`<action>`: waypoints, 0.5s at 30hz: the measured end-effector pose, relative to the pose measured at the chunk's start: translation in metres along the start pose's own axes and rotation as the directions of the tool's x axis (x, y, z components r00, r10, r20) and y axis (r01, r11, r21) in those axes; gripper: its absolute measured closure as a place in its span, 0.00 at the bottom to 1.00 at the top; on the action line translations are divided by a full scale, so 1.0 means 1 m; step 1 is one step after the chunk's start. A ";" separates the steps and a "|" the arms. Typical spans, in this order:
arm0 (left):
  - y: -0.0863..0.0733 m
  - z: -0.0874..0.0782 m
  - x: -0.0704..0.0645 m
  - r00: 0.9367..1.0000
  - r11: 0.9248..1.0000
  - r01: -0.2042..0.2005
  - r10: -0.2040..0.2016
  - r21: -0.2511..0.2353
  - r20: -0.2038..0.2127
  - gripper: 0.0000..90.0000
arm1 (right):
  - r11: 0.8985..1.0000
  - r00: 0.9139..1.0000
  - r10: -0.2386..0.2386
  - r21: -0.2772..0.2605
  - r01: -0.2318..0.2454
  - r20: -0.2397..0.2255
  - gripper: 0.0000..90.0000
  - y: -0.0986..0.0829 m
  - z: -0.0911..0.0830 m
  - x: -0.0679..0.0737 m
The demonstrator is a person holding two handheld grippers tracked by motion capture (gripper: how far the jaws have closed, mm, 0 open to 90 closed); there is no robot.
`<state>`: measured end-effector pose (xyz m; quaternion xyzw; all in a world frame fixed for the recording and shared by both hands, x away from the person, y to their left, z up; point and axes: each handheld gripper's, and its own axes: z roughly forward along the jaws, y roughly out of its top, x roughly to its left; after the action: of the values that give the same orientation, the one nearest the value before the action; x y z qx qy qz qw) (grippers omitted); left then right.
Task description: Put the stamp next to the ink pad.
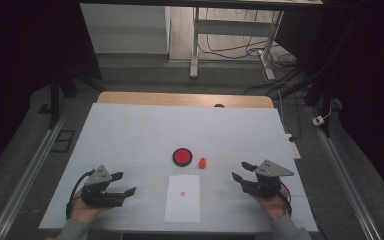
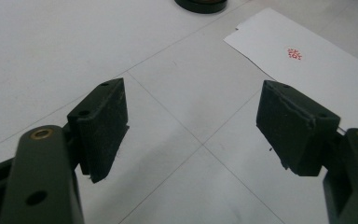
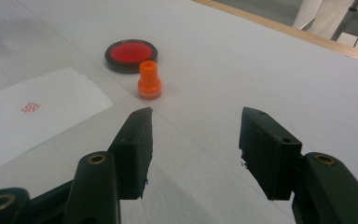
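Cropping ink pad [image 2: 201, 4], tiny red mark [image 2: 294, 53] blurred

Orange stamp [image 3: 149, 80]: glossy plastic. Ink pad [image 3: 131, 55]: black plastic rim, red matt fill. Paper sheet [image 1: 182, 198]: white, matt. Surface [image 1: 130, 135]: smooth, white, wood edge. Right tongs [image 3: 193, 151]: matt black, rough pads.

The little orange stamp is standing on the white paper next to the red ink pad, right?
Not quite. The small orange plastic stamp stands on the bare table beside the round red ink pad, apart from the white paper sheet. The right gripper view shows it.
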<state>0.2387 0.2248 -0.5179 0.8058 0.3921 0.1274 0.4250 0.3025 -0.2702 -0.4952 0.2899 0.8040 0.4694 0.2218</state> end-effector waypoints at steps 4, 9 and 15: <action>0.000 0.000 -0.001 1.000 1.000 -0.002 0.002 -0.001 -0.003 0.28 | 1.000 1.000 -0.015 0.010 0.014 0.012 0.49 -0.007 -0.012 -0.001; 0.000 0.001 0.000 1.000 1.000 -0.004 0.004 0.000 -0.006 0.28 | 1.000 1.000 -0.015 0.021 0.014 0.025 0.49 -0.018 -0.024 -0.004; -0.001 0.002 0.001 1.000 1.000 -0.006 0.006 0.001 -0.013 0.29 | 0.999 1.000 0.003 0.032 -0.004 0.031 0.49 -0.026 -0.028 -0.010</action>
<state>0.2399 0.2244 -0.5199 0.8064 0.3925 0.1334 0.4218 0.2853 -0.3043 -0.5046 0.3019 0.8076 0.4522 0.2285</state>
